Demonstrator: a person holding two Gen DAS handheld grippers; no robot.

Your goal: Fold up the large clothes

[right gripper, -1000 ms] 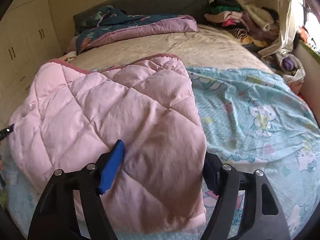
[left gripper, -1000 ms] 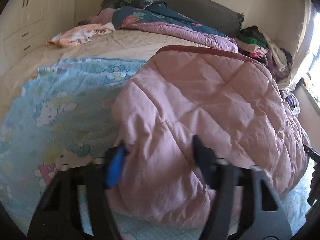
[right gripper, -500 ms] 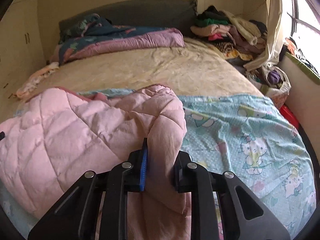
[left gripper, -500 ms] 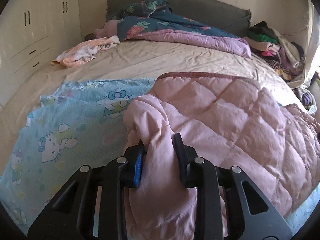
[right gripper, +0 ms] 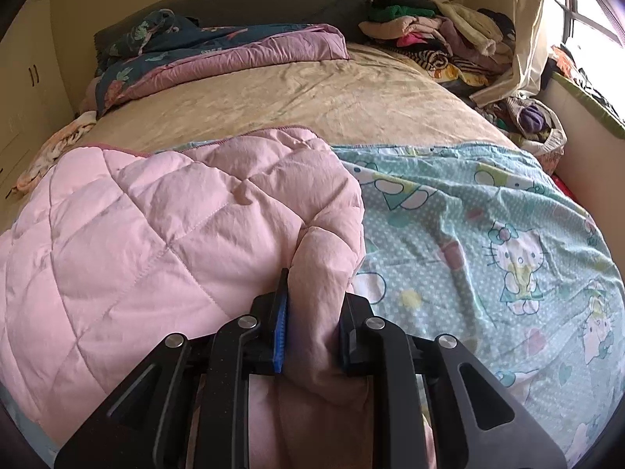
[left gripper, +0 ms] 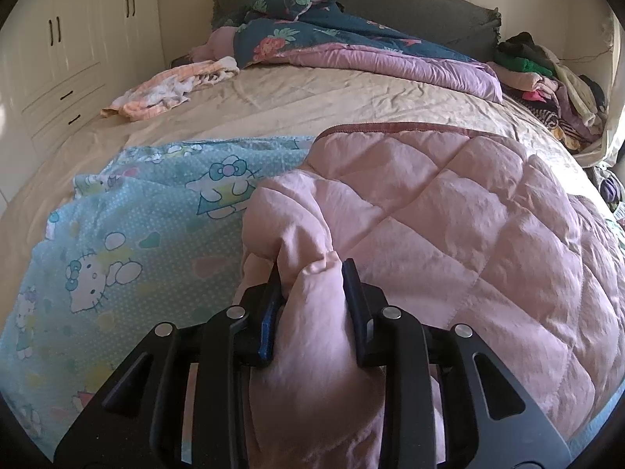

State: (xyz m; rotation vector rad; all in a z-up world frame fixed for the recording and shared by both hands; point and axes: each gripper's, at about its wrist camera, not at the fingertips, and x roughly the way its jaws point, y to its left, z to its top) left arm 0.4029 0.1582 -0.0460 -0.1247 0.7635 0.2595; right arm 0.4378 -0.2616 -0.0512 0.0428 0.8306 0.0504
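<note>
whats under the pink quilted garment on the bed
The pink quilted garment lies on a light-blue cartoon-print sheet, which shows on both sides of it and continues beneath. Anything else beneath it is covered and cannot be seen.

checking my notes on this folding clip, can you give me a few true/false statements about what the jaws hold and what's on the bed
1. Both grippers are shut on the pink quilt. True.
2. The quilt lies on a cartoon-cat sheet. True.
3. The left gripper is empty. False: quilt fabric is bunched between its jaws.
4. The clothes pile sits near the foot of the bed. False: it is by the headboard.
5. The right gripper grips the quilt's edge. True.
</note>
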